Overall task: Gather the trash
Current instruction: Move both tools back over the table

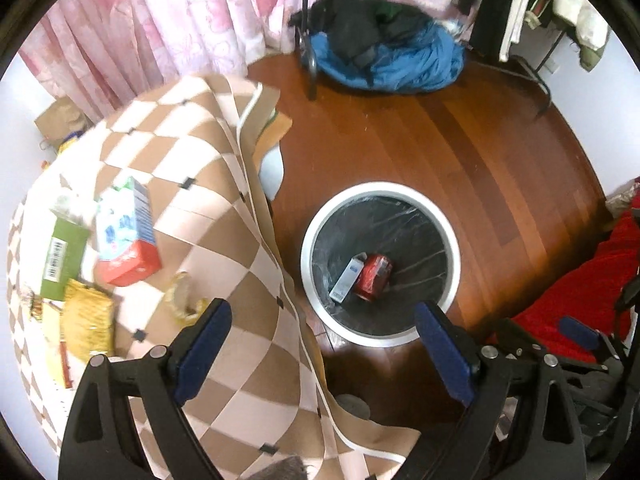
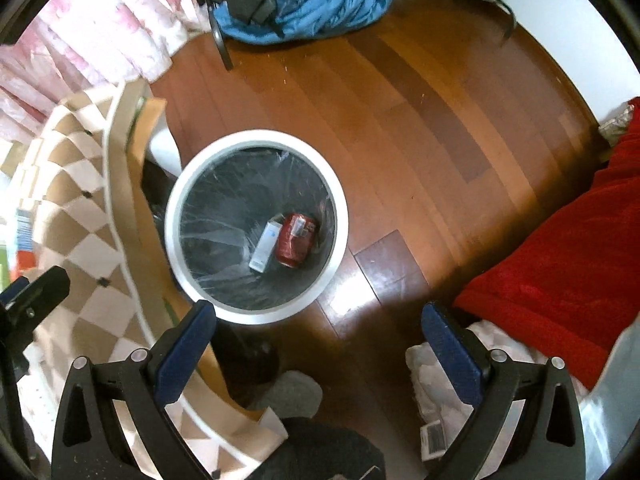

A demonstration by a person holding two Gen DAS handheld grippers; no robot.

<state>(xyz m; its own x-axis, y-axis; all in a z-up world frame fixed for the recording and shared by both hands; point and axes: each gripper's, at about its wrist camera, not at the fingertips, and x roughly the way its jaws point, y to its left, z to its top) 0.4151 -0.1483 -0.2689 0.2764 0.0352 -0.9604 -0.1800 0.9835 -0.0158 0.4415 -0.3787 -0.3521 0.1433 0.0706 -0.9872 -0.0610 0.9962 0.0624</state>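
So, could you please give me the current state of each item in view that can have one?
left gripper: jaws open, empty
right gripper: jaws open, empty
trash bin: upright, lidless, lined
red can: on its side in bin
white box: lying beside can
red-and-white carton: lying on checkered cloth
green box: lying flat

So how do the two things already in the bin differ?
The red can is a dented cylinder; the white box is a slim, flat-sided carton with a blue patch. The can looks wider, the box narrower. Both lie on their sides, next to each other, at the bottom of the lined trash bin.
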